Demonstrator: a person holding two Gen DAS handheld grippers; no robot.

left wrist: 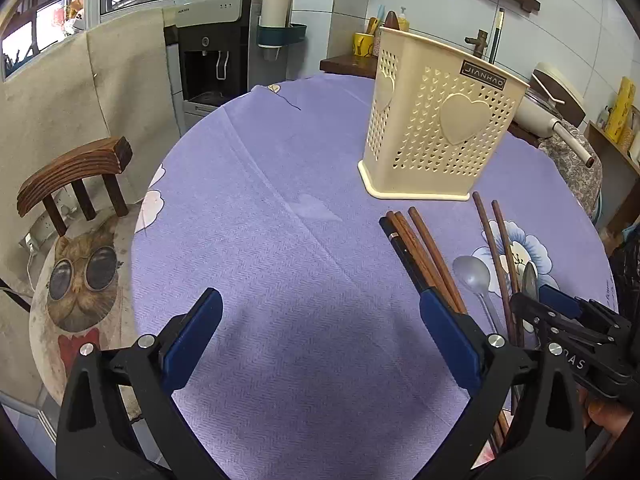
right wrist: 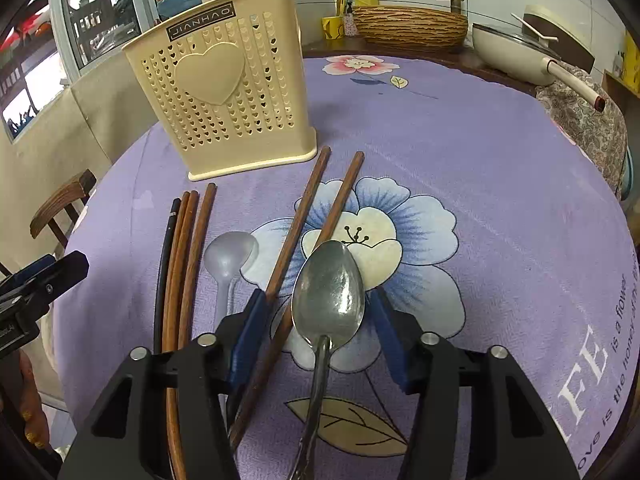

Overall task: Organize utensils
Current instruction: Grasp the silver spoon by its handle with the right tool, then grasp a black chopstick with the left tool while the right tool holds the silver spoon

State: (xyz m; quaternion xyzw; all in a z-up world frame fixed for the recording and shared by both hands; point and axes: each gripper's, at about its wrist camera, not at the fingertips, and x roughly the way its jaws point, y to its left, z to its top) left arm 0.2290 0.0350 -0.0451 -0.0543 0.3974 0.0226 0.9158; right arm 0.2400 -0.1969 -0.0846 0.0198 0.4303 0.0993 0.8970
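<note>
Two grippers hover low over a round table (right wrist: 500, 168) in a purple floral cloth, utensils lying loose in front of a cream holder.

Largest is the perforated cream utensil holder (right wrist: 224, 92), standing upright at the far side; its inside cannot be seen. Just before it lie a black chopstick (right wrist: 164, 272) and three brown chopsticks (right wrist: 188, 264) side by side, then a translucent plastic spoon (right wrist: 228, 260), then two more brown chopsticks (right wrist: 316, 216) slanting across a printed flower. The metal spoon (right wrist: 328, 296) lies nearest, bowl up. The right gripper (right wrist: 320, 320) has its blue pads partly open on either side of that spoon's bowl, not pressing it. The left gripper (left wrist: 316, 328) stands wide open over bare cloth, holding nothing.
</note>
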